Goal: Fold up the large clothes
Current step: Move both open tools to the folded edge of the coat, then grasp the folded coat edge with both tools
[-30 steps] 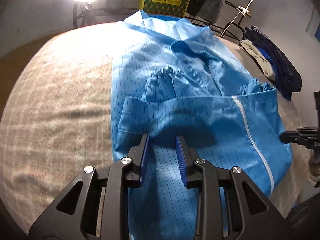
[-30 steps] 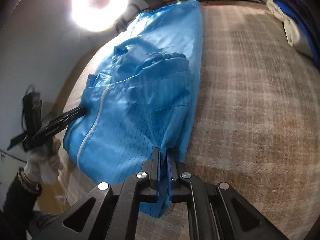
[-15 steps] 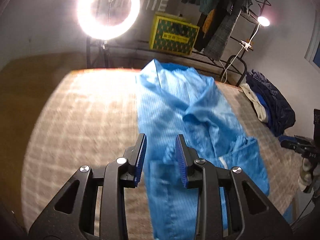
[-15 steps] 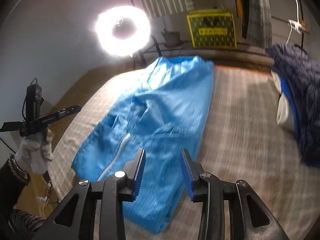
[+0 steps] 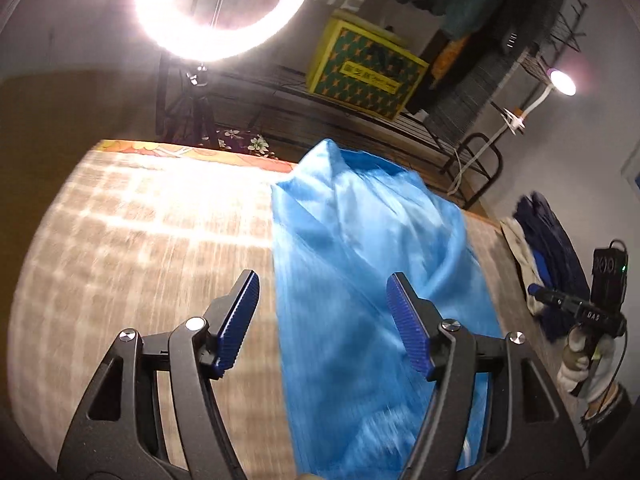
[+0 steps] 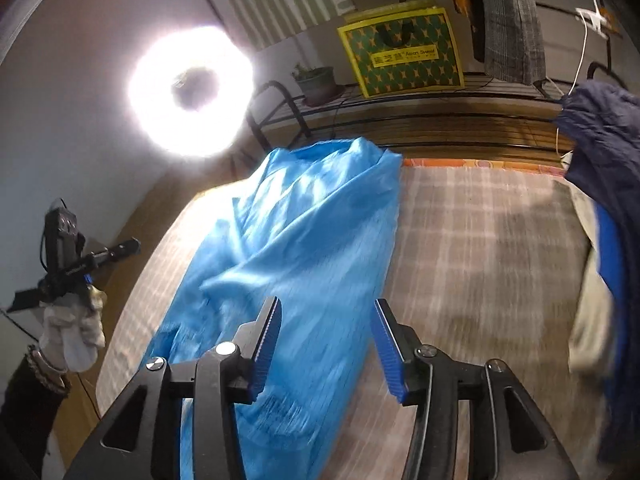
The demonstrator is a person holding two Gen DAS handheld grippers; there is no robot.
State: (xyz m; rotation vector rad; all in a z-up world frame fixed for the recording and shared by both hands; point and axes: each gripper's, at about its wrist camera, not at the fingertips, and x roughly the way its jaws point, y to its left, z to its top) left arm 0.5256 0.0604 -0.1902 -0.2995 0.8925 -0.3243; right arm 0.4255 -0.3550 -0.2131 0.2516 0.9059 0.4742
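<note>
The plaid-covered bed (image 5: 132,248) under the ring light (image 5: 224,4) carried the blue zip coverall (image 5: 360,272), now folded lengthwise along its middle. Both tools, left tool (image 5: 322,326) and right tool (image 6: 325,350), had let go and were opening, empty, drawn back above its near end; a crosswise fold likely remained.

A ring light (image 5: 224,4) is blazing at the top of the left view and at upper left of the right view (image 6: 192,90), its glare washing out its own rim and spreading haze over the wall. A small lamp (image 5: 562,82) is glowing at right in the left view. The room beyond is staying dim. The light is bleaching the near bed cover (image 5: 152,216) almost white. Motion blur is smearing the blue garment (image 5: 372,280) and the cover's weave in both views. Fisheye distortion is bending straight edges, and the corners are falling to black.
</note>
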